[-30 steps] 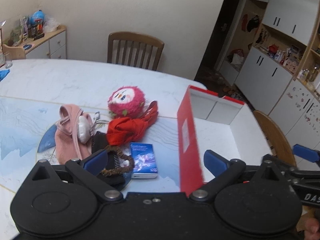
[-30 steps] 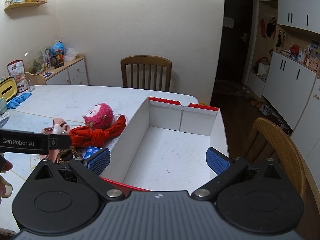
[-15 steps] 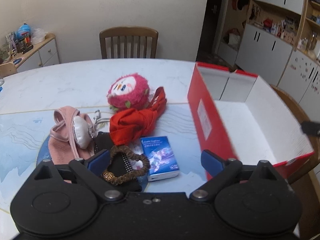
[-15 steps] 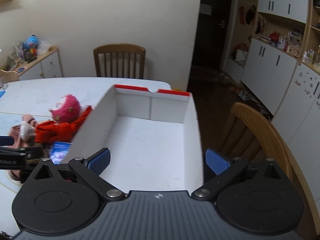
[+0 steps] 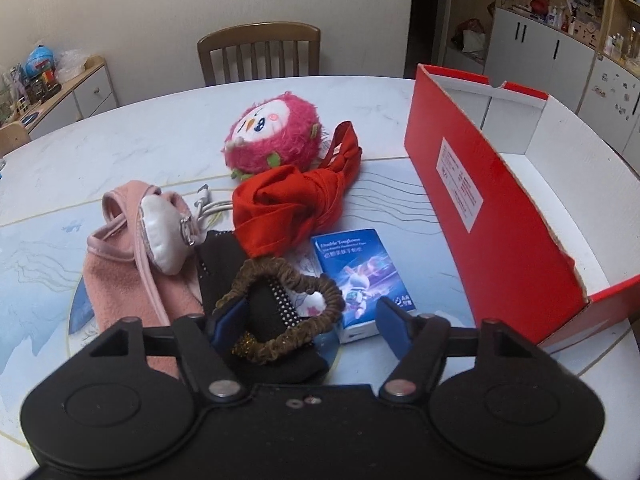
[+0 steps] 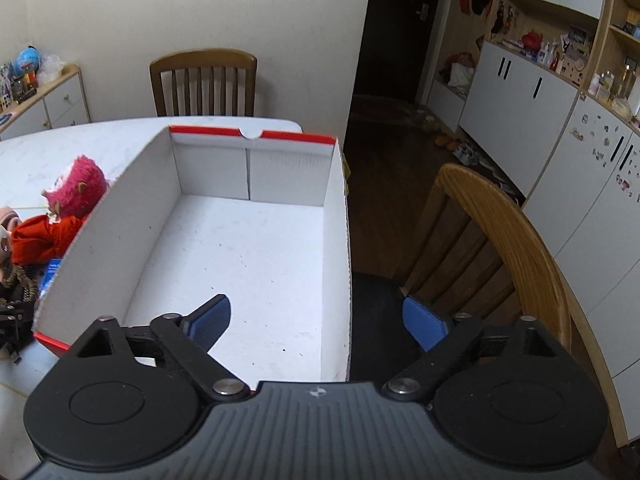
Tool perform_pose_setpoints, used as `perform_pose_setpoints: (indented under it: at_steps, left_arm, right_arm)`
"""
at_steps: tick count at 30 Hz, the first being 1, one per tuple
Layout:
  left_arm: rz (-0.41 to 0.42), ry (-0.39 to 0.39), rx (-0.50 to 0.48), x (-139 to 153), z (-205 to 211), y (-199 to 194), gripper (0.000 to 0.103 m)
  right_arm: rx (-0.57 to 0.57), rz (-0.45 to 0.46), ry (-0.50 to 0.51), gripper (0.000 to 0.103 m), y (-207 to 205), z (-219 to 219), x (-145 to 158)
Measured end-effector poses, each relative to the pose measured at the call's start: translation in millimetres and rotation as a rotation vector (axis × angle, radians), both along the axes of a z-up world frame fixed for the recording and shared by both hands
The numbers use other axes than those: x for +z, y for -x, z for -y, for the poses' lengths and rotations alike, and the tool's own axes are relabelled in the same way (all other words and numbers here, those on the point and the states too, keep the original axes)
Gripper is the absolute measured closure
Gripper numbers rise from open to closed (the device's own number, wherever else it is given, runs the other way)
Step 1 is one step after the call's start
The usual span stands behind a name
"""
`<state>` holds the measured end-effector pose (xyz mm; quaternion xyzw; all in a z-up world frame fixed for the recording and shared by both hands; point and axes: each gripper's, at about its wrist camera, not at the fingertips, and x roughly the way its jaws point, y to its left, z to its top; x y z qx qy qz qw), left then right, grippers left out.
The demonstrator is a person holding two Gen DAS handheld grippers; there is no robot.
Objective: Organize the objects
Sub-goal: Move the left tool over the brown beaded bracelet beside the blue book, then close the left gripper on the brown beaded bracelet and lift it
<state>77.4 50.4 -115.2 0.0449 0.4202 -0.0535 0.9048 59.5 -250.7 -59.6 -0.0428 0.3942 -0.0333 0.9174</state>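
A pile lies on the white table [image 5: 80,152]: a pink plush toy [image 5: 272,140], a red cloth [image 5: 288,204], a pink cloth [image 5: 116,272] with a white pouch [image 5: 164,236], a brown scrunchie [image 5: 280,312] on a black item, and a blue card box [image 5: 360,276]. My left gripper [image 5: 308,320] is open, low over the scrunchie and the blue box. A red box with white inside [image 5: 492,216] stands to the right; it also shows in the right wrist view [image 6: 248,248]. My right gripper [image 6: 320,320] is open and empty, astride the box's right wall.
A wooden chair [image 5: 260,52] stands at the table's far side. Another wooden chair [image 6: 500,248] is right of the box. White cabinets [image 6: 520,96] line the right wall. A sideboard with clutter [image 5: 52,88] stands at the back left.
My left gripper has swung left and come down closer over the pile. My right gripper has moved right and lower, to the box's right wall.
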Motion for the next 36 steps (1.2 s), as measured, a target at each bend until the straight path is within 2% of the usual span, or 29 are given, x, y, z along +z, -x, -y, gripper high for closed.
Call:
perform_pose_setpoints:
  at_steps: [3,5,7,11,12,17,19,21,25,27,33,36]
  left_arm:
    - [-0.002,-0.023,-0.021,-1,3,-2,0.047]
    - [-0.006,-0.011,-0.021,-1,3,-5,0.047]
    - [-0.011,0.012,-0.005,0,1,-10,0.049]
    - [-0.035,0.079,0.042,1,-5,-20,0.054]
    - [-0.042,0.094,0.055,1,-7,-23,0.055]
    - [-0.079,0.171,0.122,0,-17,-33,0.068]
    - [-0.089,0.195,0.141,-1,-20,-36,0.073]
    - [-0.09,0.203,0.152,-1,-20,-37,0.076]
    - [-0.086,0.207,0.161,0,-19,-36,0.082]
    - [-0.08,0.2,0.163,1,-18,-35,0.085]
    - [-0.065,0.191,0.163,6,-14,-31,0.094]
    - [-0.051,0.188,0.162,9,-12,-27,0.095]
  right_arm:
    - [-0.014,-0.02,-0.002,0.018,-4,4,-5]
    - [-0.021,-0.028,-0.004,0.02,-6,5,-7]
    - [-0.018,-0.032,-0.009,0.027,-7,6,-9]
    - [-0.011,-0.038,-0.014,0.032,-9,6,-10]
    - [-0.01,-0.039,-0.013,0.036,-9,6,-11]
    - [-0.028,-0.051,-0.012,0.04,-11,10,-13]
    - [-0.035,-0.057,-0.008,0.046,-13,12,-13]
    - [-0.042,-0.059,-0.009,0.048,-13,14,-14]
    - [-0.05,-0.066,-0.01,0.066,-15,17,-14]
    - [-0.048,-0.066,-0.015,0.07,-16,19,-13]
    - [-0.029,-0.071,-0.012,0.091,-16,20,-13]
    - [-0.015,-0.07,-0.015,0.095,-15,20,-13]
